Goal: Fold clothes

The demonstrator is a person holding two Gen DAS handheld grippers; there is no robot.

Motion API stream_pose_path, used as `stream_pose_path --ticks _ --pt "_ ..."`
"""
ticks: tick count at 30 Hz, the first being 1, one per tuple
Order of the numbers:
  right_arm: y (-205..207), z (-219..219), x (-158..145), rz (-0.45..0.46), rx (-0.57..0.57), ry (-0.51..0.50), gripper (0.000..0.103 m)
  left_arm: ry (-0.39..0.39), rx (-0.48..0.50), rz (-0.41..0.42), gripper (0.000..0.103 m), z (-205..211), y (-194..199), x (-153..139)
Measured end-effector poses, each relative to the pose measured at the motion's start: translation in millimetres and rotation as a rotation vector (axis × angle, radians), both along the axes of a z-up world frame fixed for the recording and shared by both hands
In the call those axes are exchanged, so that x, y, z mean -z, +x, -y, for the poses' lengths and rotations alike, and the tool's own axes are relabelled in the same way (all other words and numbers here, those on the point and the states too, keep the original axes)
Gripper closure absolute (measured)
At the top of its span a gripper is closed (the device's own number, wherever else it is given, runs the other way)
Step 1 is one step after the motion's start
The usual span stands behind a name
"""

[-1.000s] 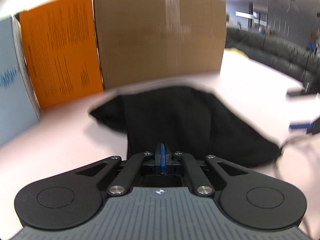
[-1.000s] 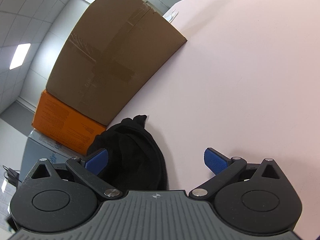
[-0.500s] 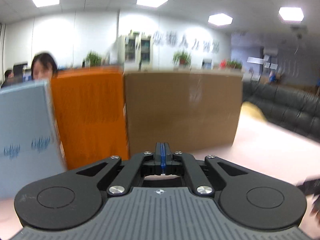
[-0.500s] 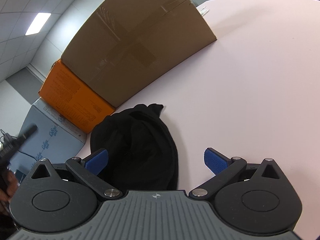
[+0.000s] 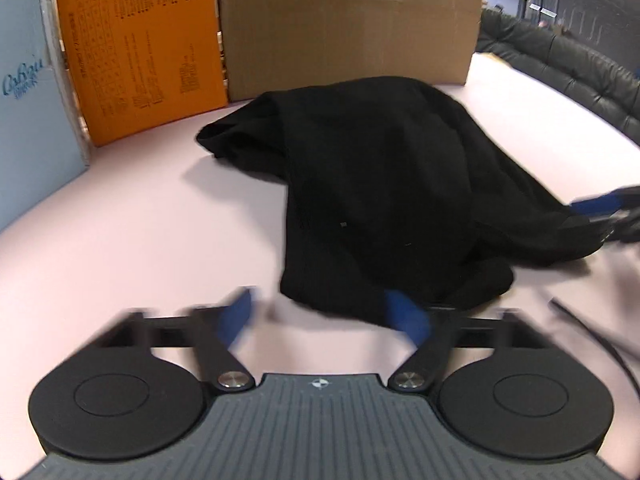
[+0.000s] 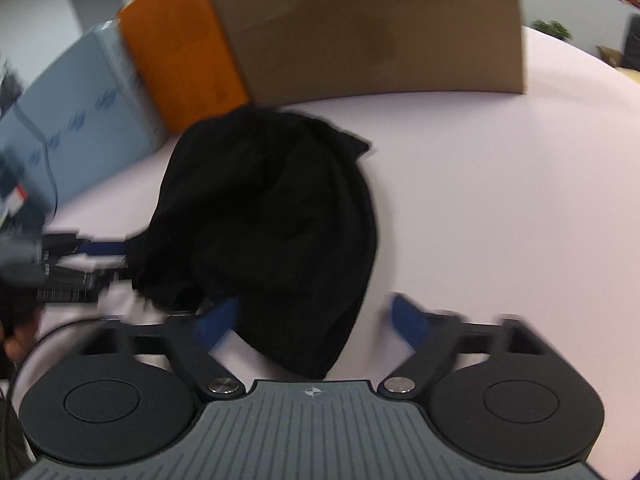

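Note:
A crumpled black garment lies on the pale pink table, in front of the boxes. My left gripper is at its near edge, jaws opening; the right pad overlaps the cloth edge and the left pad sits over bare table. In the right wrist view the garment runs down between the fingers of my right gripper, whose jaws are closing; neither pad presses on it. The right gripper shows at the garment's far right end, the left gripper at its left side.
A brown cardboard box, an orange box and a pale blue box stand in a row behind the garment. A black sofa runs along the right. A black cable lies by the left gripper.
The left gripper, shut before, swung up toward the room, then came back down to the garment's near edge with jaws parted. The right gripper rolled level, moved over the garment, and its jaws narrowed.

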State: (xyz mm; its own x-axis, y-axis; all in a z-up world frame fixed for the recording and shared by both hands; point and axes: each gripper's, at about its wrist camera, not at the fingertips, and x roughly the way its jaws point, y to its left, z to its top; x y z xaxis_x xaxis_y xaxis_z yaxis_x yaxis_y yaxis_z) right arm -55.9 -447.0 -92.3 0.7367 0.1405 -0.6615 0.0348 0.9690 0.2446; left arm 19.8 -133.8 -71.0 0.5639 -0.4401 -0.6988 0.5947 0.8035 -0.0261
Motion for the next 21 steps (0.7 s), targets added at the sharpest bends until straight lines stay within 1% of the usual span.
stream_pose_path --ticks 1,2,4,6,7,8,11,13,16,17,18,21 --pt "1 -2 0 -0.002 -0.025 -0.005 0.096 -0.017 -0.002 -0.004 0.097 1 1 -2" --pt "2 -3 -1 -0.005 -0.051 -0.005 0.096 -0.033 -0.001 -0.014 0.096 1 0 -4" --pt "2 3 -6 0.018 -0.075 0.127 0.096 -0.074 0.006 0.018 0.096 0 -8 -13" --pt "-4 13 -15 0.082 -0.129 0.342 0.096 -0.134 0.024 0.045 0.096 -1 -13 -31" --pt "-6 15 -21 0.121 -0.168 0.433 0.096 -0.174 0.036 0.061 0.096 -3 -16 -42" --pt "-8 17 -28 0.160 -0.224 0.534 0.096 -0.216 0.052 0.080 0.096 -6 -19 -54" --pt "-8 14 -52 0.255 -0.416 0.757 0.096 -0.331 0.099 0.147 0.096 -14 -30 -91" --pt "-12 6 -75 0.330 -0.567 0.838 0.096 -0.422 0.121 0.184 0.096 -25 -37 -118" --pt "-17 -1 -106 0.441 -0.741 0.947 0.096 -0.560 0.155 0.244 0.096 -41 -48 -158" --pt "-18 -2 -115 0.480 -0.784 0.988 0.096 -0.597 0.160 0.271 0.096 -46 -51 -170" --pt "-19 -2 -123 0.514 -0.810 1.021 0.096 -0.632 0.167 0.299 0.096 -50 -54 -181" --pt "-10 2 -148 0.637 -0.821 1.113 0.096 -0.701 0.164 0.364 0.096 -62 -56 -208"
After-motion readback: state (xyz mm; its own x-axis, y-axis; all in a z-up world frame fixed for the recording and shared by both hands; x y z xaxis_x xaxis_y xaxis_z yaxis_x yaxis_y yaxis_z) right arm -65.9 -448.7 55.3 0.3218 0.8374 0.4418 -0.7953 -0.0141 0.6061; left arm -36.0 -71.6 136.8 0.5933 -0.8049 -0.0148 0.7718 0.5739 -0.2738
